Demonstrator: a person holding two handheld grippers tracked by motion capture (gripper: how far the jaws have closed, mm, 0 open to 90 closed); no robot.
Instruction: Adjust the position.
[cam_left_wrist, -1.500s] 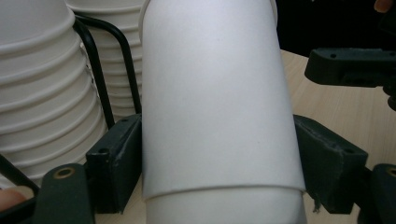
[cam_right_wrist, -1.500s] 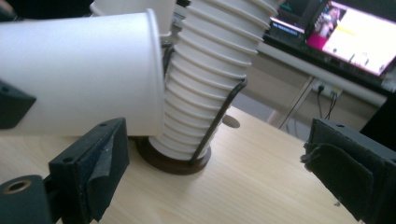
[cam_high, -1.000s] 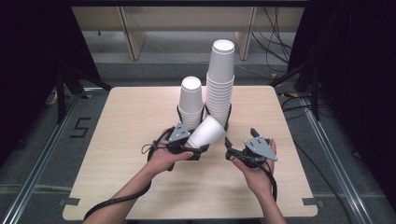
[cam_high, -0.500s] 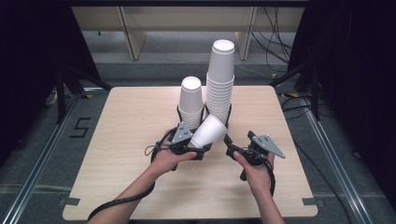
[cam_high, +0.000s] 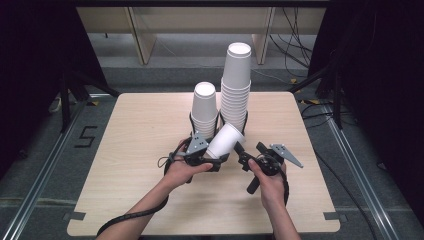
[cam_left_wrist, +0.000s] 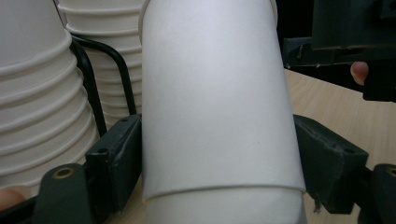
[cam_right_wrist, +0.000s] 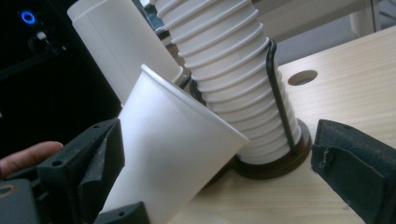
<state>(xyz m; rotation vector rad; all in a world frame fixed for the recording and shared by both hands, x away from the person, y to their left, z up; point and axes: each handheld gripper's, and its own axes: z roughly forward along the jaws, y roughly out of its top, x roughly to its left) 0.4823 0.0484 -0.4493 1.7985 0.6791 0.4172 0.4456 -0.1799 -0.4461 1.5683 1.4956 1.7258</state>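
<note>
Wooden table (cam_high: 125, 165), frame centre: left gripper (cam_high: 212, 161) clamps tilted paper cup (cam_high: 225, 141); right gripper (cam_high: 245, 156), jaws wide & empty, has edged closer, likely for handover

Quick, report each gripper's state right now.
Left gripper: shut on a single paper cup, held tilted.
Right gripper: open, jaws spread wide, holding nothing.

Plain white paper cup (cam_high: 225, 141), black gripper (cam_high: 215, 161), pale wood table (cam_high: 150, 125)
</note>
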